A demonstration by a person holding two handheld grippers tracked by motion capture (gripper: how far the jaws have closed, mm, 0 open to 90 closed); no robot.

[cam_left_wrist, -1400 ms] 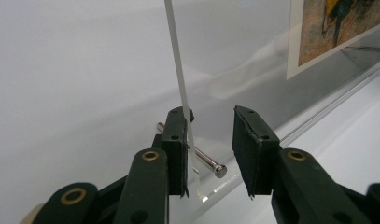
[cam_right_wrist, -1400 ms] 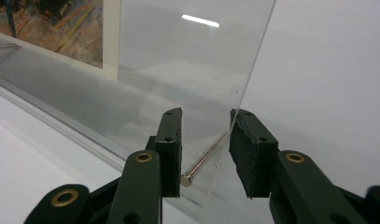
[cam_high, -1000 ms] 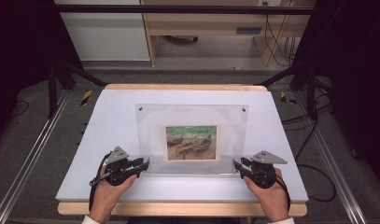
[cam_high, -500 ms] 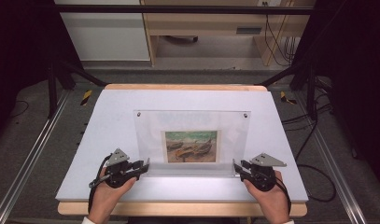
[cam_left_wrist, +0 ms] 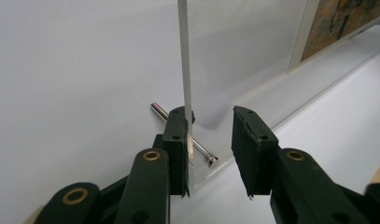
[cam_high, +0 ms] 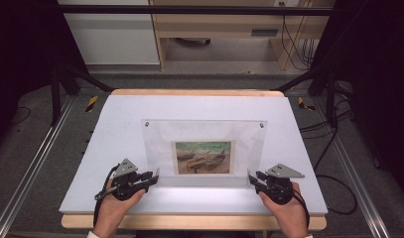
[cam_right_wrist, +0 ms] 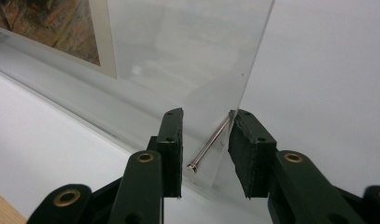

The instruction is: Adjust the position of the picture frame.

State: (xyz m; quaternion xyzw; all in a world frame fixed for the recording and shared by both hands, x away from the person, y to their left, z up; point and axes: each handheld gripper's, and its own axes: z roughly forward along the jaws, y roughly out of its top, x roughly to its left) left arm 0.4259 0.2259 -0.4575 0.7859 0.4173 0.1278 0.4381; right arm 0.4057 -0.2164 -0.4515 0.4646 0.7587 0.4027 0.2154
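- The clear acrylic picture frame (cam_high: 204,148) stood tilted up on the white tabletop (cam_high: 115,119), its near edge low.
- The left gripper (cam_high: 151,177) and right gripper (cam_high: 253,179) each sat at a near corner, jaws fairly narrow, with the panel in the gap but not squeezed.
- It could have tipped flat, because nothing pinched it.
- A metal pin (cam_right_wrist: 211,143) might have slid off.

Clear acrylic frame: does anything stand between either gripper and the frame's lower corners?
Nothing visible does. The left gripper and right gripper each already straddle a lower corner of the acrylic frame. The panel edge and a metal standoff pin sit between the jaws.
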